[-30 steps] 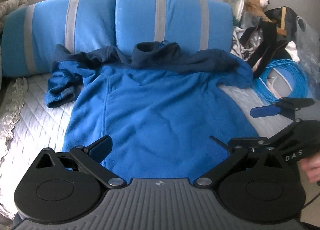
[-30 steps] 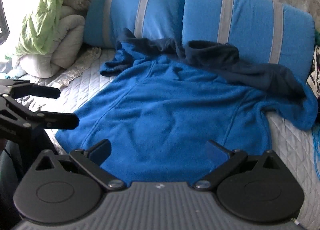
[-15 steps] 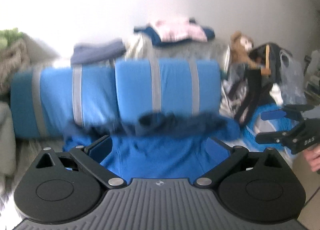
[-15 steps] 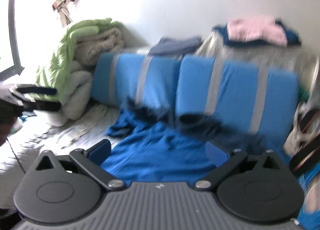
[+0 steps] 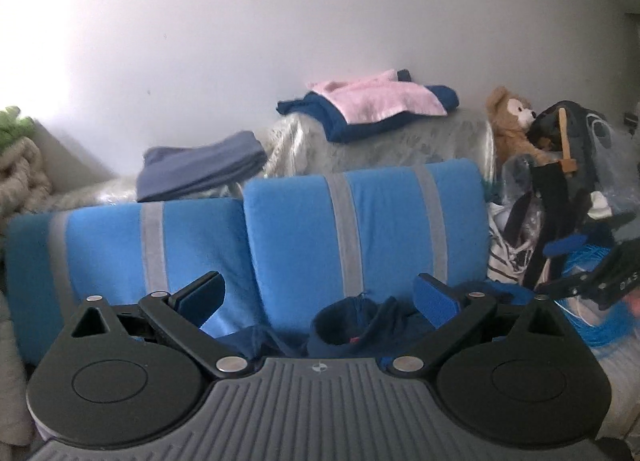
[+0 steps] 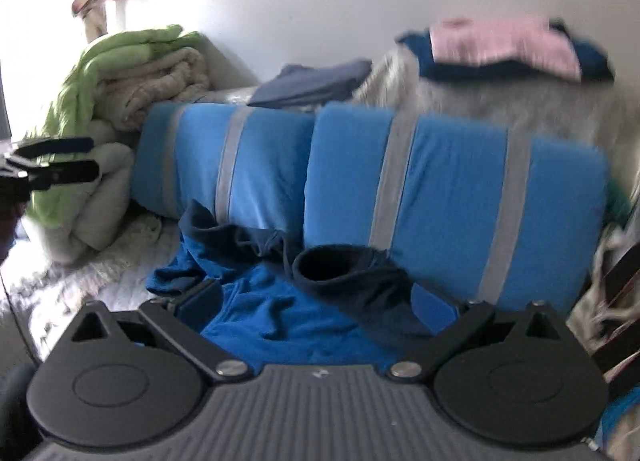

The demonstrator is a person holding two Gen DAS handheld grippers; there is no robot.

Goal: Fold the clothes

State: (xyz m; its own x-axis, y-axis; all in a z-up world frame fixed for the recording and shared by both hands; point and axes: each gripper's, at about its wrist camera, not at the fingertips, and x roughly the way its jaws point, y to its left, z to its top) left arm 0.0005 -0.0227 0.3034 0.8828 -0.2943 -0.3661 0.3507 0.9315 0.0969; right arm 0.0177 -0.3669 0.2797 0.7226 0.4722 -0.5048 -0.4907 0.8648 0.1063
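A blue fleece pullover [image 6: 288,321] with a navy collar [image 6: 336,265] lies spread on a quilted bed [image 6: 100,285], its collar end touching two blue pillows with grey stripes [image 6: 440,189]. Both grippers are lifted above it, grasping nothing. The left gripper [image 5: 320,293] has its fingers spread wide apart, with only the collar and the pillows visible between them. The right gripper [image 6: 320,305] is spread the same way over the pullover's chest.

No open container shows its contents clearly. A dark bag [image 5: 576,141] sits at the right among clear plastic; what it holds cannot be told.

Only the left wrist view shows a brown teddy bear [image 5: 510,121], a coil of blue cable [image 5: 600,317], and the right gripper's tips at the right edge. Only the right wrist view shows a green and beige blanket pile [image 6: 120,81] and a curtain by a bright window. Both show folded pink and navy clothes [image 5: 372,105] and a folded grey-blue garment [image 5: 200,169] behind the pillows.
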